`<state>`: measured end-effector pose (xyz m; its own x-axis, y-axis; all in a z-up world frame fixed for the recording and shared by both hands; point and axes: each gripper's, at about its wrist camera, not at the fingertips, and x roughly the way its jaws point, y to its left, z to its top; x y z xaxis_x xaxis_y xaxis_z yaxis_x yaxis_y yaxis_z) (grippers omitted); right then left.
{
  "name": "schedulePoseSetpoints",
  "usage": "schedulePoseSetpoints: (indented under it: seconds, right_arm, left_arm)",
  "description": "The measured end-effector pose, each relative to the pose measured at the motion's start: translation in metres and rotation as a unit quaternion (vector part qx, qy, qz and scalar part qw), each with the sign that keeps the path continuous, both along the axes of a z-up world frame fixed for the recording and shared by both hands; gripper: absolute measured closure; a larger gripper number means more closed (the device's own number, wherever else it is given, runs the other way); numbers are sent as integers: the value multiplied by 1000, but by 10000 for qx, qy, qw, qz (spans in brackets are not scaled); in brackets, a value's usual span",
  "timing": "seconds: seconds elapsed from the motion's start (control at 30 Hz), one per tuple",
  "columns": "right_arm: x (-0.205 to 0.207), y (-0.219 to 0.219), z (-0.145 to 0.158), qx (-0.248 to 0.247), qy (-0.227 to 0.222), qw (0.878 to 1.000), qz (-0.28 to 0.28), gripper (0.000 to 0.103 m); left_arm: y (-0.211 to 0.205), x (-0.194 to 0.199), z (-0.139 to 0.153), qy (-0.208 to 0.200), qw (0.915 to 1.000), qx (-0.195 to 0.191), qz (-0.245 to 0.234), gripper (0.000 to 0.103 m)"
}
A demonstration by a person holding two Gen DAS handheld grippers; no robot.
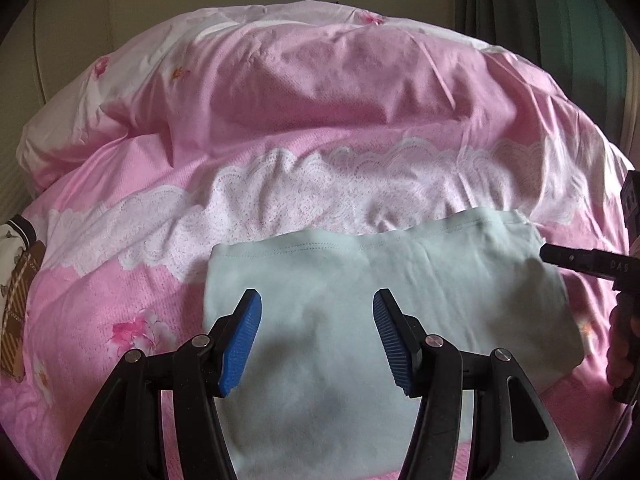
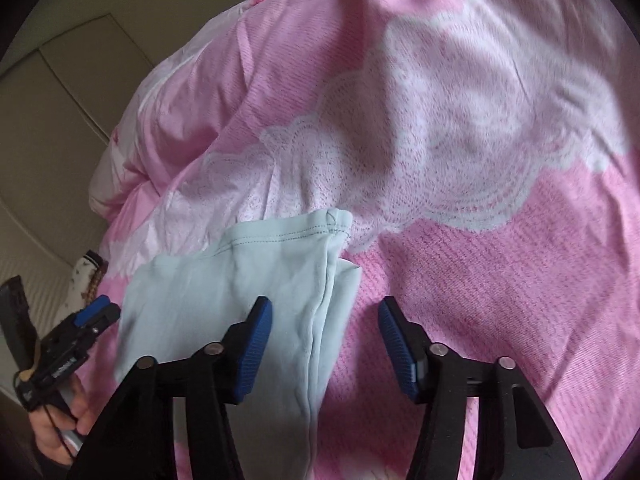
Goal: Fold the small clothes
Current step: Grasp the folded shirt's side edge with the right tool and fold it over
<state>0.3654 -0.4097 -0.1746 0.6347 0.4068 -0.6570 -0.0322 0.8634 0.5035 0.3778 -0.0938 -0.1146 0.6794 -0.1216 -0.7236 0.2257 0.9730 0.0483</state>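
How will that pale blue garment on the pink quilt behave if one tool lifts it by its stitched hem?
The pale blue garment will probably go floppy: it lies in soft layered folds and follows the bumps of the pink quilt. It looks thin and light, so its layers may slide apart when lifted. Pushed, it would likely bunch up, since the quilt is itself soft.

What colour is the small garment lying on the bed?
Pale mint blue-green garment, plain, clearest in the left wrist view.

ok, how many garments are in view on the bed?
2. A pale blue folded garment lies on the pink duvet, below both open tools; a white patterned garment sits at the bed's left edge. More may be hidden.
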Motion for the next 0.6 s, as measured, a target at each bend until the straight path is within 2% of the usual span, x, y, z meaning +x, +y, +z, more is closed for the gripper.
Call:
schedulePoseSetpoints:
  seconds: [0.07,0.1,0.33,0.47,0.6]
  right_arm:
    - [3,-2,-4,318,13,9994,132,68]
    - [5,-2,-8,473,60,9987,195,70]
    - [6,-1,-20,714,210,9971,176,74]
    - [4,-1,-20,714,262,9970,109,90]
    - [-4,1,-1,602,78,9982,-10,93]
  left_arm:
    - [0,2,-3,-8,10000,2,0,45]
    - [1,2,-4,-21,10000,-6,7,45]
    - [-1,6,-11,21,10000,2,29,45]
    - [-3,5,-11,14,10000,-8,42,45]
    - [2,1,-5,-30,10000,13,60,45]
